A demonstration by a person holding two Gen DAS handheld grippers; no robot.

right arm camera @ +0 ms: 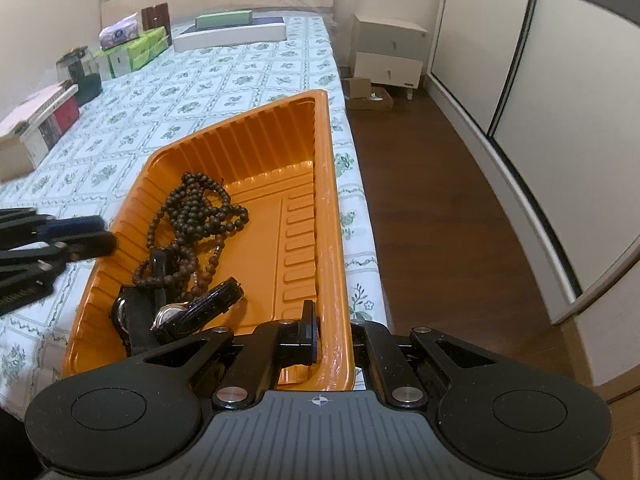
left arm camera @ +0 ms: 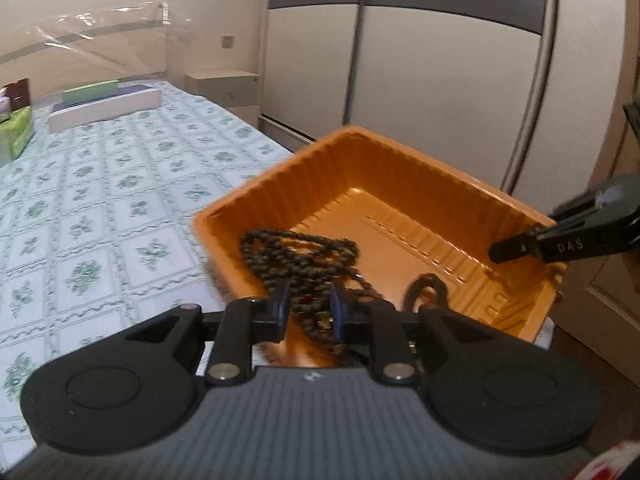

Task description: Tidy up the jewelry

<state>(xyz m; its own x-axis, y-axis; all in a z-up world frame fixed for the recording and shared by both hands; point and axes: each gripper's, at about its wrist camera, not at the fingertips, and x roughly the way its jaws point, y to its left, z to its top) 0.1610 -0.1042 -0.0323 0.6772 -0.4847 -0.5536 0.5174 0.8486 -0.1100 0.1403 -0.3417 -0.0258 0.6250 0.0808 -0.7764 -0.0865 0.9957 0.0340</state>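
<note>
Dark wooden bead necklace (right arm camera: 196, 216) lies heaped inside the ribbed orange plastic tray (right arm camera: 256, 136) with two black-strapped wristwatches (right arm camera: 176, 312) near its corner; right gripper (right arm camera: 334, 338) pinches the tray's long rim, left gripper (left arm camera: 309, 309) spread just outside the opposite wall. Judged step is steadying or shifting the tray: keep it level, rim looks thin and may flex. Tray sits at the edge of a bed with green-floral white sheet (right arm camera: 248, 76), boxes (right arm camera: 132, 46) along the wall, wardrobe (left arm camera: 440, 60) beside, dark wood floor (right arm camera: 432, 200).
</note>
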